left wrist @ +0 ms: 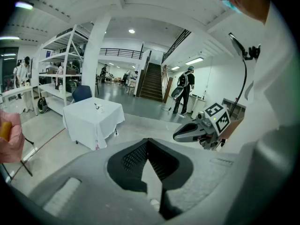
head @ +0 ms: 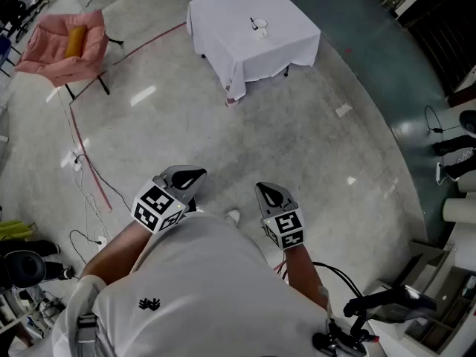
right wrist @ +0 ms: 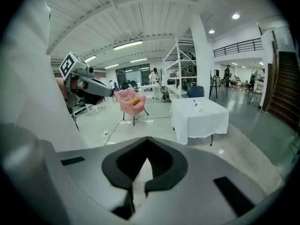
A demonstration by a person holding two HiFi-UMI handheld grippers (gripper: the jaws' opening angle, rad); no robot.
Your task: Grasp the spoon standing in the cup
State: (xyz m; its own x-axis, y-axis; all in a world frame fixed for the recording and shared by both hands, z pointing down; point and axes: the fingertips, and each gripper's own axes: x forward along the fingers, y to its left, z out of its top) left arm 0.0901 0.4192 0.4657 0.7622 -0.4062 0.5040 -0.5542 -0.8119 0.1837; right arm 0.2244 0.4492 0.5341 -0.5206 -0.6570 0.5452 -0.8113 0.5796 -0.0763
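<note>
Standing well back from the square surface draped in a white cloth, the person held the left tool and the right tool low against the body, each with jaws closed on nothing, likely a carry posture, since nothing was within reach. The small white cup, with the thin dark spoon upright in it, sat near that surface's middle, well apart from both tools. Judged: the approach had not begun, and the jaws would need opening first.

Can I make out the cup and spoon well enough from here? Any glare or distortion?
Head view: sharp, even light, soft glare patches on the floor; cup and spoon tiny on the table. Both gripper views: strong fisheye bending, dark corners, cup too small to read.
</note>
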